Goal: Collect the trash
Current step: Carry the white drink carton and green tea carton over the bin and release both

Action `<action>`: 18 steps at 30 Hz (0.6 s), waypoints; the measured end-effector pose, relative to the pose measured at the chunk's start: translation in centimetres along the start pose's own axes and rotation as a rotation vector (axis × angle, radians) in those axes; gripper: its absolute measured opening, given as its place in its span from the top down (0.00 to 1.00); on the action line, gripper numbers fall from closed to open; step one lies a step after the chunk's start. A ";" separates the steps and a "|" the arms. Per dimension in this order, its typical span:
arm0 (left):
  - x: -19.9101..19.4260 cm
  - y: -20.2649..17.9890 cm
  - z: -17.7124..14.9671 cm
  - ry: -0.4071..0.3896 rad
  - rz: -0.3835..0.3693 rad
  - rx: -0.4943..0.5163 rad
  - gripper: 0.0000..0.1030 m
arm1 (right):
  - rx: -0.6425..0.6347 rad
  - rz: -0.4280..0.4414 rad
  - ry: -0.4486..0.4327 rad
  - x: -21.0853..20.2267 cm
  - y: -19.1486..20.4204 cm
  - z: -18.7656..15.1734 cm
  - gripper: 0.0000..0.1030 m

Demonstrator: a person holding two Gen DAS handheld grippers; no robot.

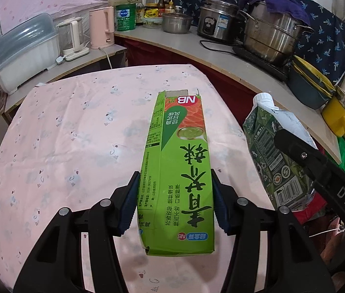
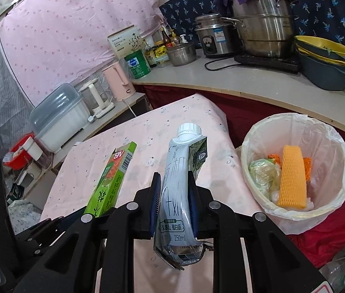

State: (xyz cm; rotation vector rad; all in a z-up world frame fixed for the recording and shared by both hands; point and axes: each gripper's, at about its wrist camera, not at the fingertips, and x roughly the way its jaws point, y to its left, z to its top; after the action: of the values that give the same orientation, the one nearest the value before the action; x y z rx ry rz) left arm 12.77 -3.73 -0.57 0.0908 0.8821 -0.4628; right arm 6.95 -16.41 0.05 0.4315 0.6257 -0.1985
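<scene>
Both grippers hold trash above the desk (image 1: 62, 127).

The left gripper (image 1: 175, 205) fingers clamp a green box (image 1: 179, 171); the right gripper (image 2: 174, 205) fingers squeeze a crumpled milk carton (image 2: 177, 190), beside the lined bin (image 2: 294, 122).

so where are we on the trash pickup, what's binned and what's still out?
Done: the lined bin already holds an orange foam net and crumpled plastic wrap. In hand: the left hand-held gripper clamps the green carton box; the right hand-held gripper clamps the squashed milk carton, both off the pink tablecloth. Left: drop both in the bin. No other trash shows on the cloth.
</scene>
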 end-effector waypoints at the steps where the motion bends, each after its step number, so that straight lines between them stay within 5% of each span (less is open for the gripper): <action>1: -0.2 -0.5 0.1 -0.005 -0.006 0.008 0.50 | 0.004 -0.004 -0.011 -0.6 -0.4 0.1 0.81; 18: 0.1 -10.3 0.8 -0.007 -0.124 0.170 0.50 | 0.119 -0.129 -0.141 -6.7 -9.0 1.3 0.81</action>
State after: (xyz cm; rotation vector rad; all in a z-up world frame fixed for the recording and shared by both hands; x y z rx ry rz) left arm 8.96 -13.25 1.06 0.1911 0.8436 -0.6531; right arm -0.47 -24.72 2.04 0.4882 0.5052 -0.3868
